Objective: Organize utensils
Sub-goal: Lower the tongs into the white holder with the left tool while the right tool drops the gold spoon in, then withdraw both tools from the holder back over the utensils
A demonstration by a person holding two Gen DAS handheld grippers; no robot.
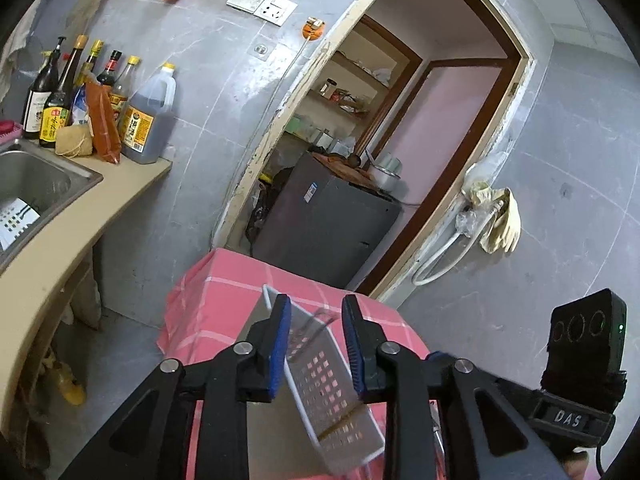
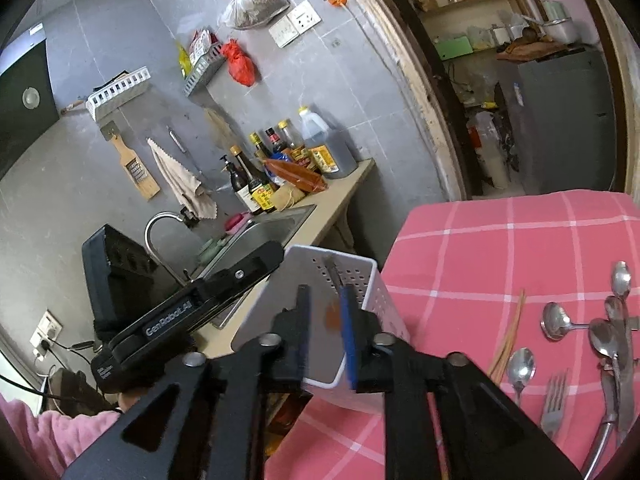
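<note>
Grey wall tiles and an open doorway are seen behind a tabletop (image 2: 500, 240) covered with a pink checked cloth. A white perforated utensil basket (image 2: 320, 280) is found at the near left edge of this tabletop, tilted, between the two claws.

From the left wrist view, the left claw (image 1: 316, 344) is seen with its jaws narrowly parted; the basket (image 1: 332, 396) lies between the blue pads, its rim against the left pad, while a gap is visible at the right pad, so a firm grip cannot be confirmed. From the right wrist view, the right claw (image 2: 324, 336) is likewise seen narrowly parted around the near wall of the basket; whether the pads press on it cannot be told because of blur.

Only in the right wrist view are the loose utensils shown: spoons (image 2: 556, 320), a fork (image 2: 556, 400) and wooden chopsticks (image 2: 512, 332) lying on the cloth to the right of the basket, well apart from both claws. A sink (image 2: 264, 232) and a row of bottles (image 2: 280, 160) are shown in both views; a grey fridge (image 1: 328, 220) beyond the doorway is seen most fully from the left wrist.
</note>
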